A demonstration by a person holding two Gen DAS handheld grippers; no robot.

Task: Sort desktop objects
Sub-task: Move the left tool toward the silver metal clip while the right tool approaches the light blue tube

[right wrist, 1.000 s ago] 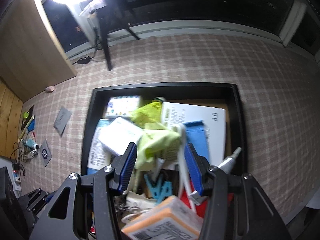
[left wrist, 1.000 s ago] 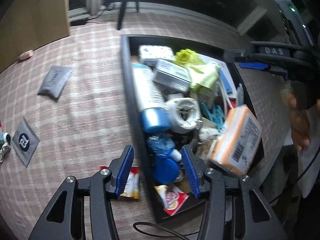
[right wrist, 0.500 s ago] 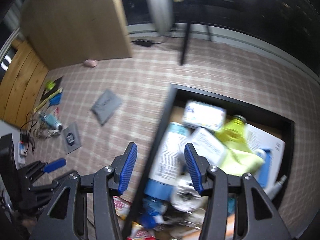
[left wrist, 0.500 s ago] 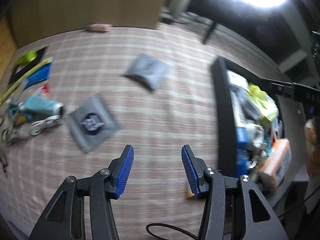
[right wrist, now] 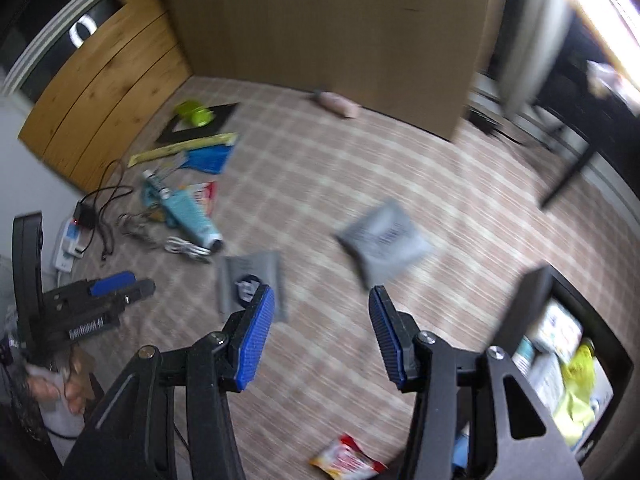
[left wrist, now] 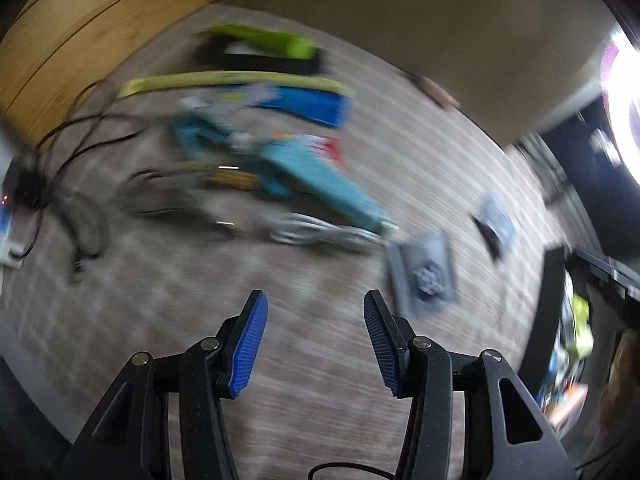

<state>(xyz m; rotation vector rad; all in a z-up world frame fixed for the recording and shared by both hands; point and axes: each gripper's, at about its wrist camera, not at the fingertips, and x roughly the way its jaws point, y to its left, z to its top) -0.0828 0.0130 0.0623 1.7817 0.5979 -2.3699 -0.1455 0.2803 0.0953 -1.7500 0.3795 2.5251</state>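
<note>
Both views are motion-blurred. My left gripper point(left wrist: 315, 304) is open and empty over the checked tablecloth point(left wrist: 180, 280). Beyond it lie a teal tube point(left wrist: 320, 180), a coiled white cable point(left wrist: 320, 234) and a grey logo pouch point(left wrist: 426, 276). My right gripper point(right wrist: 322, 300) is open too, with nothing between its blue pads. It hangs just past the logo pouch point(right wrist: 250, 280) and near a grey packet point(right wrist: 384, 236). The black tray point(right wrist: 536, 292), full of sorted items, sits at the lower right. The left gripper point(right wrist: 120, 288) shows at the left of the right wrist view.
A yellow ruler point(right wrist: 184, 148), a blue packet point(right wrist: 208, 158), a green item on a black card point(right wrist: 196, 116) and black cables point(right wrist: 104, 204) crowd the far left. A snack packet point(right wrist: 344, 460) lies near the front edge. A pink object point(right wrist: 340, 104) rests by the cardboard wall.
Both grippers have swept left, away from the tray, and rolled. The tray has slid to the right edge of each view and the loose items at the left have come in.
</note>
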